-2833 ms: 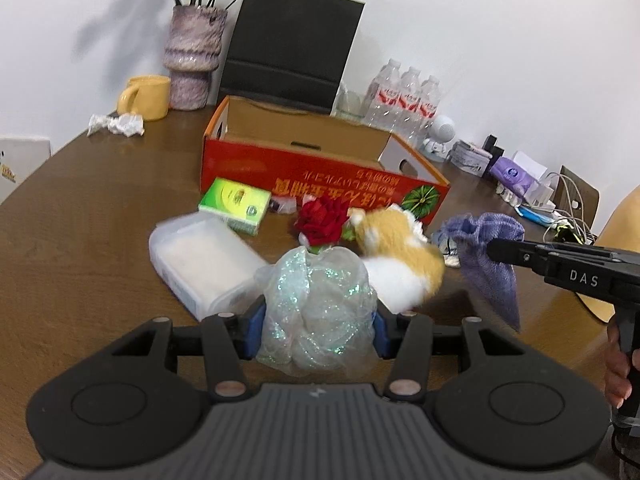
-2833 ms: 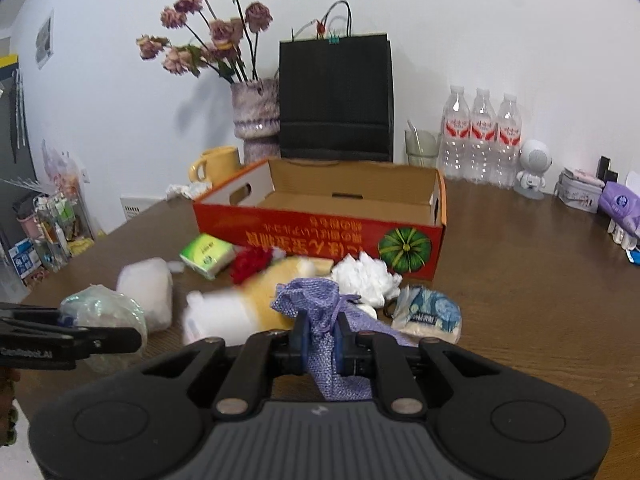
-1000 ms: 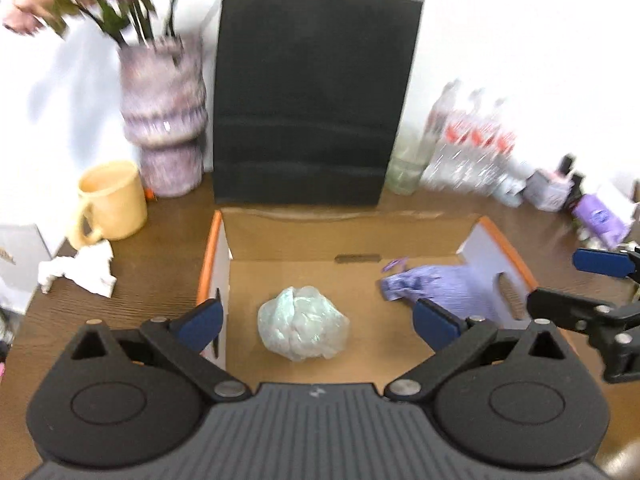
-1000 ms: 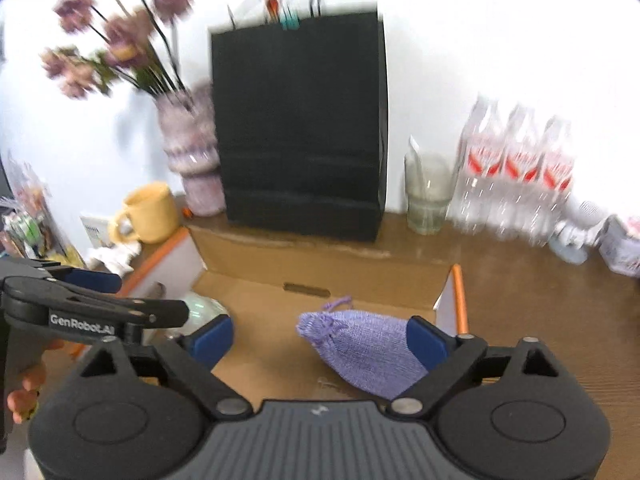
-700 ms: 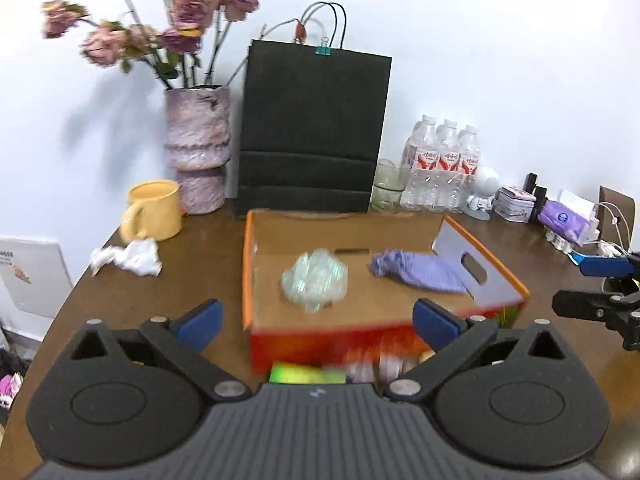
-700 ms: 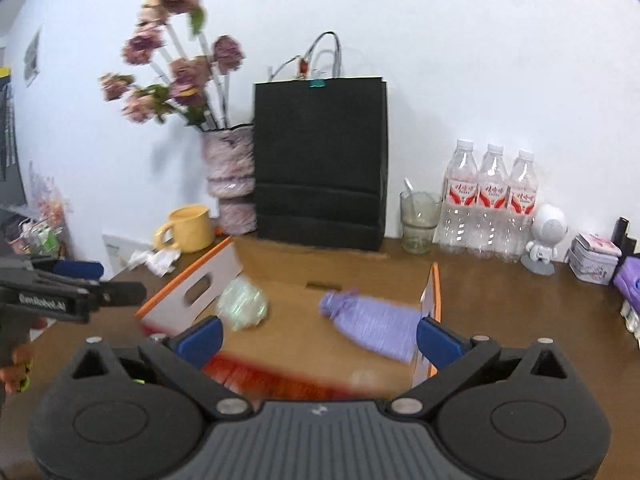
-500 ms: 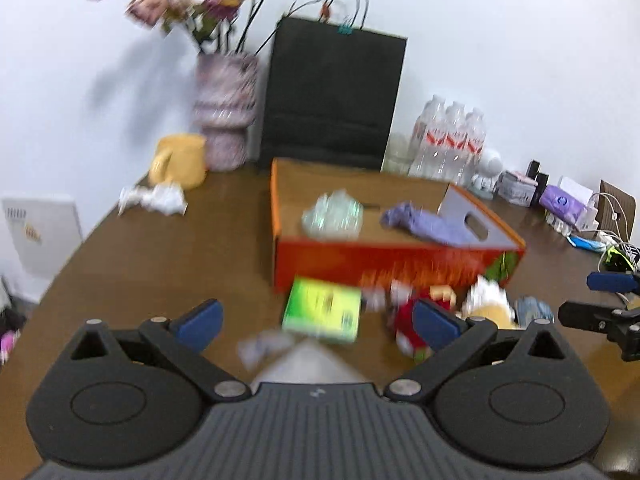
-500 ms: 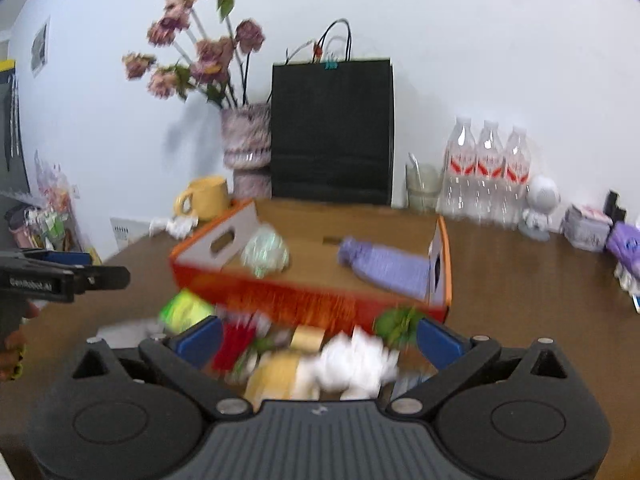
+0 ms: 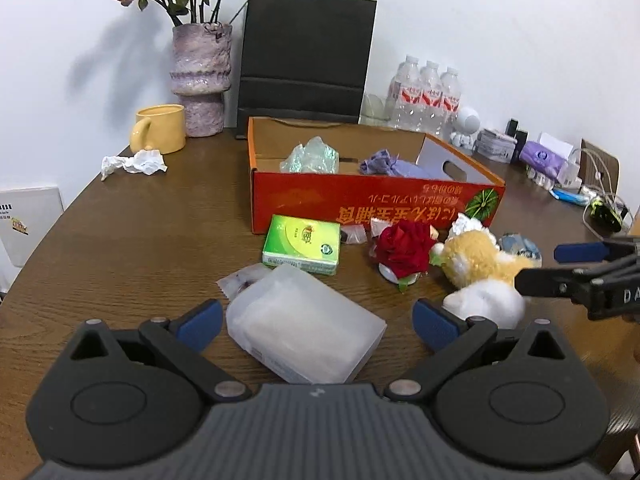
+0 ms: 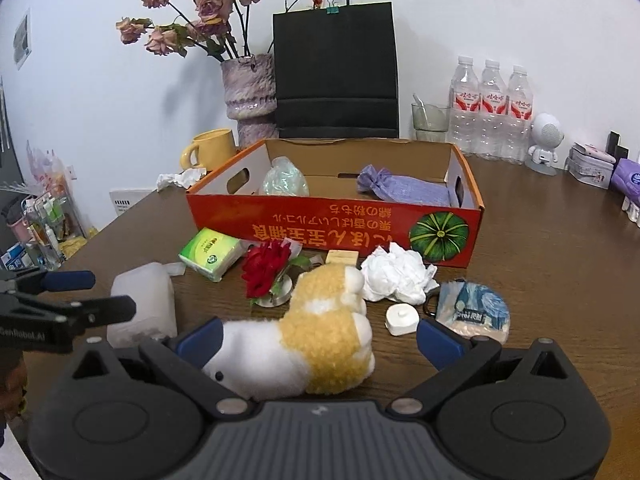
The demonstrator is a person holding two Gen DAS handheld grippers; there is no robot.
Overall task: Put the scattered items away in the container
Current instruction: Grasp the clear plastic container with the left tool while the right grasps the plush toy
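The red cardboard box (image 9: 376,204) (image 10: 332,220) holds a glittery plastic bundle (image 9: 310,157) (image 10: 285,181) and a purple pouch (image 9: 394,169) (image 10: 404,189). My left gripper (image 9: 316,320) is open, its jaws on either side of a translucent plastic container (image 9: 306,328) (image 10: 144,304) on the table. My right gripper (image 10: 318,338) is open around a white and tan plush toy (image 10: 308,344) (image 9: 480,272). In front of the box lie a green tissue pack (image 9: 302,244) (image 10: 210,254), a red rose (image 9: 404,248) (image 10: 266,272), crumpled white paper (image 10: 396,276), a small white candle (image 10: 401,319) and a blue packet (image 10: 474,312).
Behind the box stand a black paper bag (image 9: 304,52), a vase with dried flowers (image 9: 200,80), a yellow mug (image 9: 160,128) and water bottles (image 10: 492,112). Crumpled tissue (image 9: 134,162) lies at the left. Small gadgets and cables (image 9: 560,176) line the right edge.
Both grippers let go of the glittery bundle and the purple pouch inside the box, pulled back and came down, open, over the plastic container and the plush toy.
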